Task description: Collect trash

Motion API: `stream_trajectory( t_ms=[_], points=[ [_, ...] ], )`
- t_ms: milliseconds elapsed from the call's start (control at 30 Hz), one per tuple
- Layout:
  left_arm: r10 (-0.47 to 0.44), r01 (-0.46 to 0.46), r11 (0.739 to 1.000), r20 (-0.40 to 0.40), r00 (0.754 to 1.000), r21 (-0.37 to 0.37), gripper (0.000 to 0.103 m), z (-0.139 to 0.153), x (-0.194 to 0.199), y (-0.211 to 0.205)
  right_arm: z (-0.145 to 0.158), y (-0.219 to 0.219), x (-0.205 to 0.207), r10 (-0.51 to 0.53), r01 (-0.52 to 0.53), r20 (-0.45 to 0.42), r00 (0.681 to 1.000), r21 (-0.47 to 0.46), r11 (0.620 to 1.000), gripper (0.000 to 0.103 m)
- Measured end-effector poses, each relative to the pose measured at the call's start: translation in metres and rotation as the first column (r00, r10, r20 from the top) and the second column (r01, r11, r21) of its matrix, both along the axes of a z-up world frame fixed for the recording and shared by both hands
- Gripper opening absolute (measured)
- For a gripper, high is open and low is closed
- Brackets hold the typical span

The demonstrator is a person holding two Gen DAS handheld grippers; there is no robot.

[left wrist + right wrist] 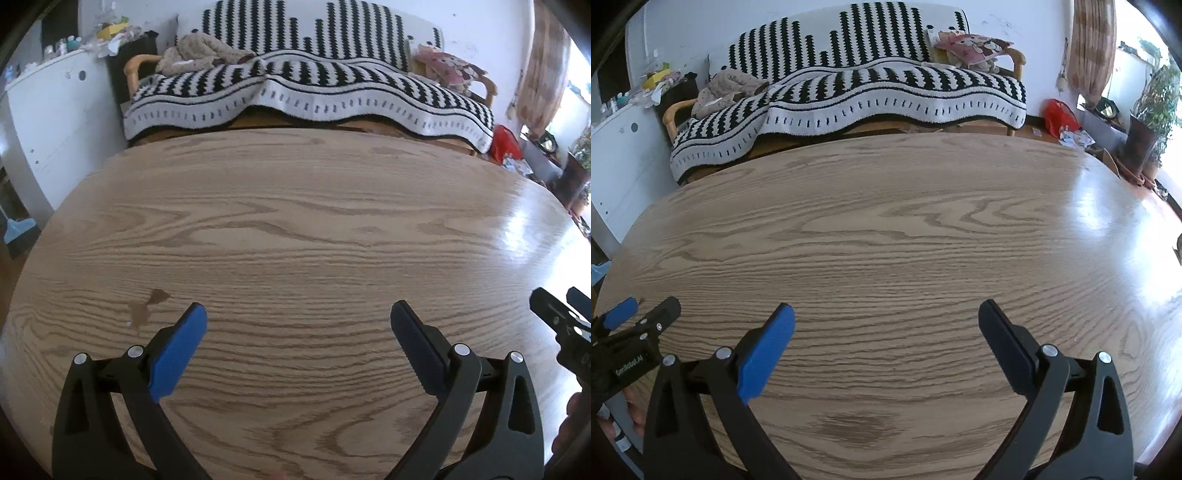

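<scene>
My left gripper (298, 314) is open and empty, held low over the near part of a wooden table (295, 221). My right gripper (886, 314) is also open and empty over the same table (905, 229). Each gripper shows at the edge of the other's view: the right one in the left wrist view (557, 314), the left one in the right wrist view (642, 314). No trash lies on the table in either view. A small brown stain (147, 304) marks the wood near my left fingertip.
A sofa (306, 85) (849, 85) under a black-and-white striped blanket stands behind the table. A red bag (1060, 114) and scattered paper scraps (1073, 138) lie on the floor at the right. A white cabinet (55, 122) stands at the left. Potted plants (1152, 110) stand by the window.
</scene>
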State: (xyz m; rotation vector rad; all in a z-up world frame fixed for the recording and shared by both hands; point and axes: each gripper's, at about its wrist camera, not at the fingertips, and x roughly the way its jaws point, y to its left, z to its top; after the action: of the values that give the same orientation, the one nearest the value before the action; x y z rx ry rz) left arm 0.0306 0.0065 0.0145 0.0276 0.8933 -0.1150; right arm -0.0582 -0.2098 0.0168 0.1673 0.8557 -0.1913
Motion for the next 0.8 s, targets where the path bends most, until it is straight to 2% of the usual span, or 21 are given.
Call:
stream_trajectory(
  t_ms=[67, 200, 267, 333, 400, 533, 700, 800],
  points=[
    [-0.008, 0.008, 1.000, 0.008, 1.000, 0.024, 0.097, -0.001, -0.001, -0.004, 0.002, 0.001, -0.001, 0.003, -0.003, 0.006, 1.000, -0.002, 1.000, 0.096],
    [0.009, -0.014, 0.992, 0.041, 0.999, 0.122, 0.097, 0.001, -0.003, -0.014, 0.004, 0.002, -0.003, 0.017, -0.017, 0.011, 1.000, 0.000, 1.000, 0.096],
    [0.026, -0.034, 0.977, 0.040, 0.999, 0.210, 0.097, -0.001, -0.002, -0.023, 0.004, 0.002, -0.003, 0.020, -0.020, 0.010, 1.000, 0.001, 1.000, 0.096],
    [0.017, -0.029, 0.965, 0.046, 0.999, 0.260, 0.097, -0.003, -0.005, -0.029, 0.004, 0.001, -0.004, 0.022, -0.022, 0.009, 1.000, 0.004, 1.000, 0.096],
    [0.011, -0.025, 0.968, 0.058, 0.998, 0.248, 0.097, -0.001, -0.009, -0.029, 0.004, 0.001, -0.004, 0.020, -0.020, 0.011, 1.000, 0.004, 1.000, 0.096],
    [0.015, -0.021, 0.987, 0.041, 0.999, 0.157, 0.097, 0.005, -0.011, -0.022, 0.004, 0.001, -0.004, 0.024, -0.024, 0.009, 1.000, 0.003, 1.000, 0.096],
    [-0.019, 0.016, 0.998, 0.043, 0.999, 0.057, 0.097, 0.007, -0.007, -0.016, 0.004, 0.002, -0.004, 0.024, -0.024, 0.006, 1.000, 0.004, 1.000, 0.096],
    [-0.058, 0.057, 0.997, 0.015, 0.998, 0.048, 0.097, 0.005, -0.005, -0.018, 0.004, 0.001, -0.004, 0.024, -0.024, 0.006, 1.000, 0.002, 1.000, 0.096]
  ],
)
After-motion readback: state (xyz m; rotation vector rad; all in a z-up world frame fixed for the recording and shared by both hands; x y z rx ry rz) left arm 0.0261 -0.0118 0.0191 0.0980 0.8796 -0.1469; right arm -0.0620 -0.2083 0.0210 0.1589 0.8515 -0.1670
